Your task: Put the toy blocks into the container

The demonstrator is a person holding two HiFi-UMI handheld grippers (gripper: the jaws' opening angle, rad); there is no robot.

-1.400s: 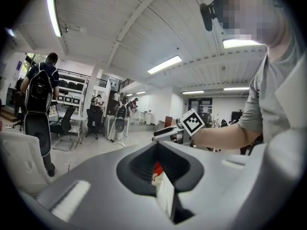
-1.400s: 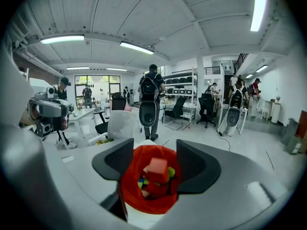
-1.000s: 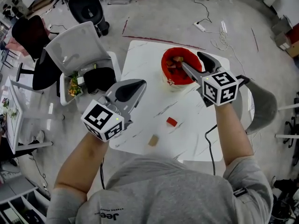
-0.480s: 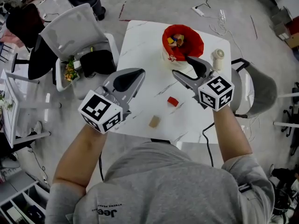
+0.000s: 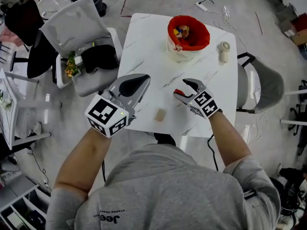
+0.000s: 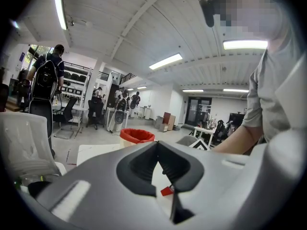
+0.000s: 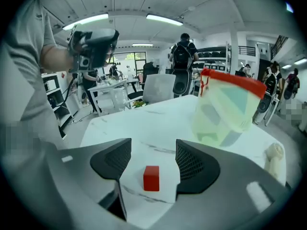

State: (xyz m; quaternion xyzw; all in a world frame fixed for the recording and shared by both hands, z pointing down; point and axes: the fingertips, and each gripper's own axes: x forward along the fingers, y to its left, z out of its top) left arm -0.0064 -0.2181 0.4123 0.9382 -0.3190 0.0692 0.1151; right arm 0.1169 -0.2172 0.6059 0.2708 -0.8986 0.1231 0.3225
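The right claw (image 5: pixel 184 89) stood wide open and gripped nothing, its jaws on either side of a small red block (image 5: pixel 178 92) without touching it, on the near part of the table (image 5: pixel 144 47). The block looked light, hard and smooth, best pinched across two flat faces. A tan block (image 5: pixel 160 114) lay near, to its left, and the red tub (image 5: pixel 188 32) sat at the far end. The left claw (image 5: pixel 143 82) hung shut and empty.

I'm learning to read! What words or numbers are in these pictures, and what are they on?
"Jeep": on the person's grey shirt, upside down in the head view.
Smaller print beside it: too small to read.
Red mark on the container: too small to read.
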